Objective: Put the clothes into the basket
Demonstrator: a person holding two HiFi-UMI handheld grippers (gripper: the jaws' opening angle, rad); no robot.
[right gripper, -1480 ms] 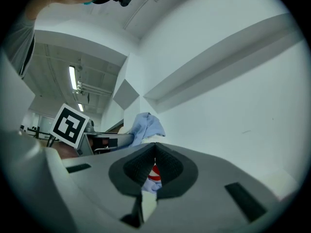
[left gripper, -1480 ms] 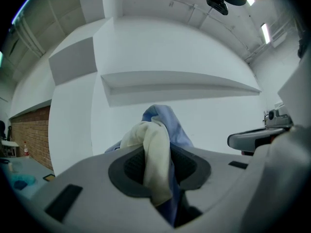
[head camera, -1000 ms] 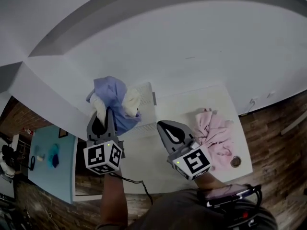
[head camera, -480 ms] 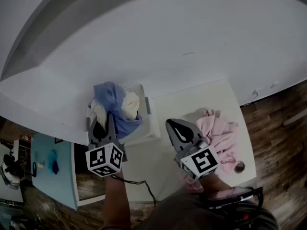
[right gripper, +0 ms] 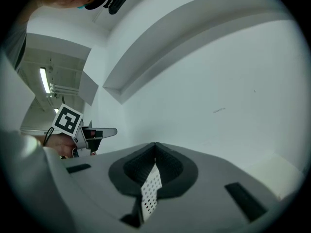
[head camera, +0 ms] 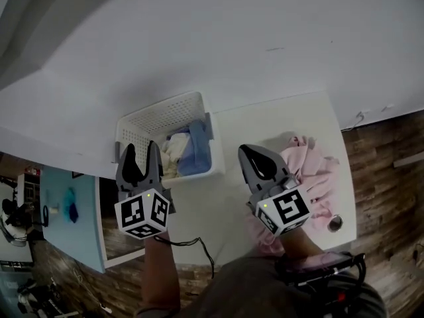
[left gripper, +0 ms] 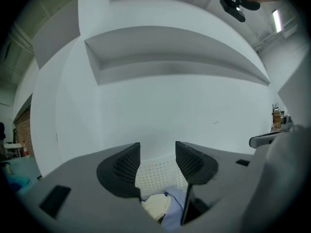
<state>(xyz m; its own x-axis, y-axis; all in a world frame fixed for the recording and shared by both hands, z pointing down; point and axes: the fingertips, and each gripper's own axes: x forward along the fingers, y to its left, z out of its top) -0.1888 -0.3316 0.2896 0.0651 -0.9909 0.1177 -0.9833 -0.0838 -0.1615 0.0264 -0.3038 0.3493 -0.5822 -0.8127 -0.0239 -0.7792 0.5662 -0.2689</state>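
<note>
Just ahead of the left gripper [head camera: 141, 152], its empty jaws just opening, blue and cream clothes [head camera: 187, 154] are lying in the white perforated plastic basket [head camera: 159, 110]. Beside the pressed-together right gripper [head camera: 255, 154], a crumpled pink garment [head camera: 311, 171] is waiting on the tabletop [head camera: 265, 121].

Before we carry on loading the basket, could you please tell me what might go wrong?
The left tool, whose jaws have just been opening with nothing between them, hangs at the white basket and could snag its rim. The pink garment lies beside a small round object at the edge of the table; dragging the garment might knock that off. The right tool is shut, so it must open first.
</note>
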